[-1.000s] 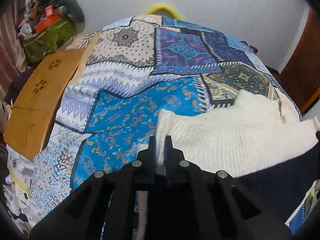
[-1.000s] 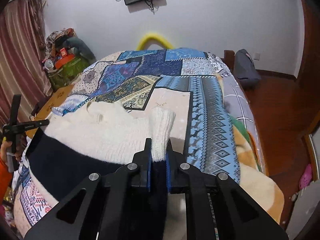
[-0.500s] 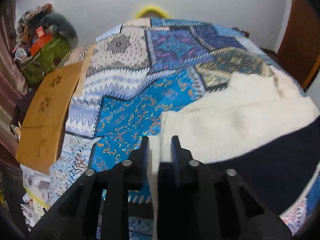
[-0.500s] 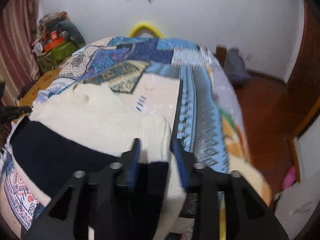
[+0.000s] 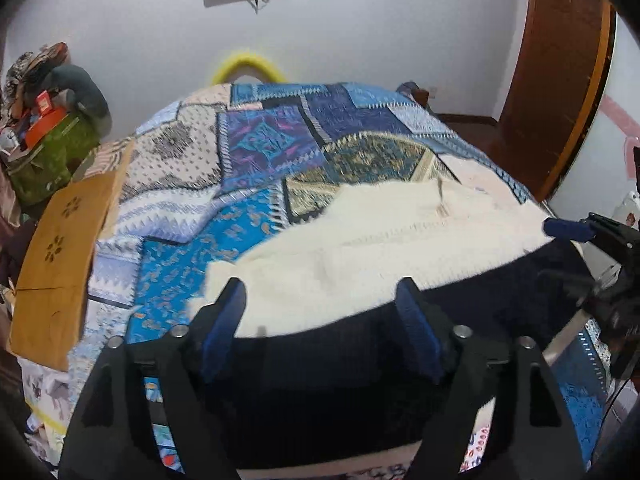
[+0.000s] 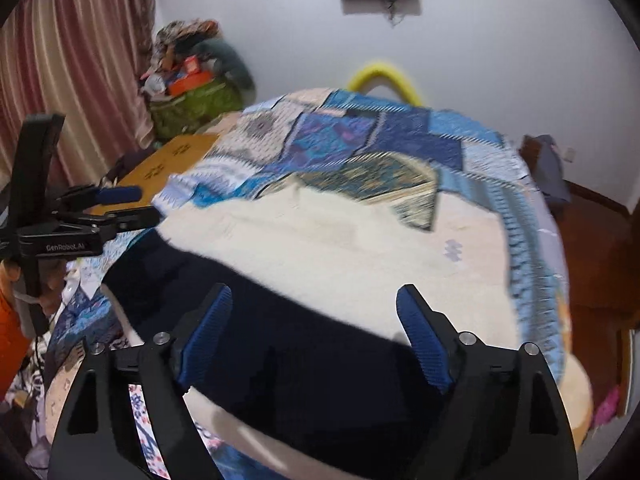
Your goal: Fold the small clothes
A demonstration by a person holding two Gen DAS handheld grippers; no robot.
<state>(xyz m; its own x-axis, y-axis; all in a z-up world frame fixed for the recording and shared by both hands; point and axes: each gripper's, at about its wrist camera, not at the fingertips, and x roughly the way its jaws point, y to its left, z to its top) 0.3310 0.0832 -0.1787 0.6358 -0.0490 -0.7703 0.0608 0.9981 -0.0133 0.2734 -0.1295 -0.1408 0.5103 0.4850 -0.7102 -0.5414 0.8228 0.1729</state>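
A cream and navy sweater (image 5: 360, 248) lies spread flat on the patchwork bedspread (image 5: 264, 140), its navy band nearest the cameras and the cream part farther up the bed. The left gripper (image 5: 320, 292) hangs over the sweater's near edge with its blue-padded fingers (image 5: 222, 320) spread wide apart, holding nothing. The right gripper (image 6: 314, 300) sits likewise above the navy band, jaws wide apart and empty. A wooden board (image 5: 60, 256) rests at the bed's left side, near a green bag (image 5: 48, 160).
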